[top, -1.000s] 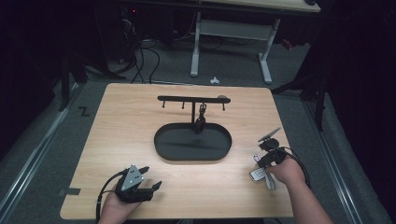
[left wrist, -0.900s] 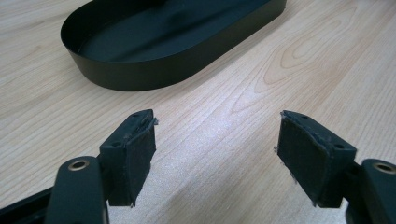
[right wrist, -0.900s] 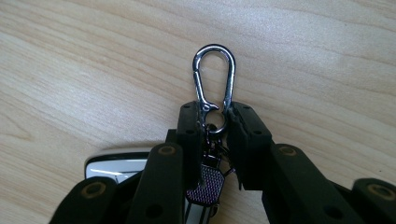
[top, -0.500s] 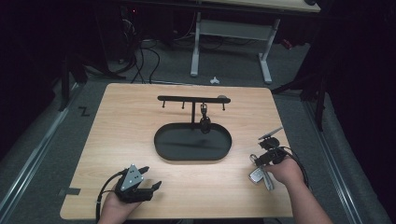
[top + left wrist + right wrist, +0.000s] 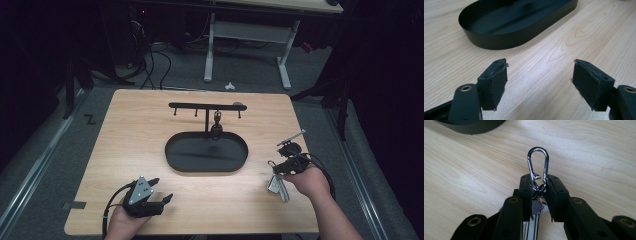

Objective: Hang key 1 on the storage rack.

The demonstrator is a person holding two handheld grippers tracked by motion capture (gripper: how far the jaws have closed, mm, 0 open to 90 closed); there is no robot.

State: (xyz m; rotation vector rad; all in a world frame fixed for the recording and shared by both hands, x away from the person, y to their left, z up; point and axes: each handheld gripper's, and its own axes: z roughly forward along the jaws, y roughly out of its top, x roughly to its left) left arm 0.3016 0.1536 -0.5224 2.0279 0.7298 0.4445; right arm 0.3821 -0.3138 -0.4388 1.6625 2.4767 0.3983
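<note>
Bare tabletop (image 5: 135, 135) l & r of black tray (image 5: 172, 162), hook stand (image 5: 206, 107) blocks behind tray

One tray (image 5: 240, 162), one key bunch (image 5: 276, 184)

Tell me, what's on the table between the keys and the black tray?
Nothing. In the high view, bare wood lies between the keys in the right gripper and the tray.

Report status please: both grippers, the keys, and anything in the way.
Right gripper shut on key bunch, carabiner forward. Left gripper open, empty. Black tray and hook stand ahead; path clear.
</note>
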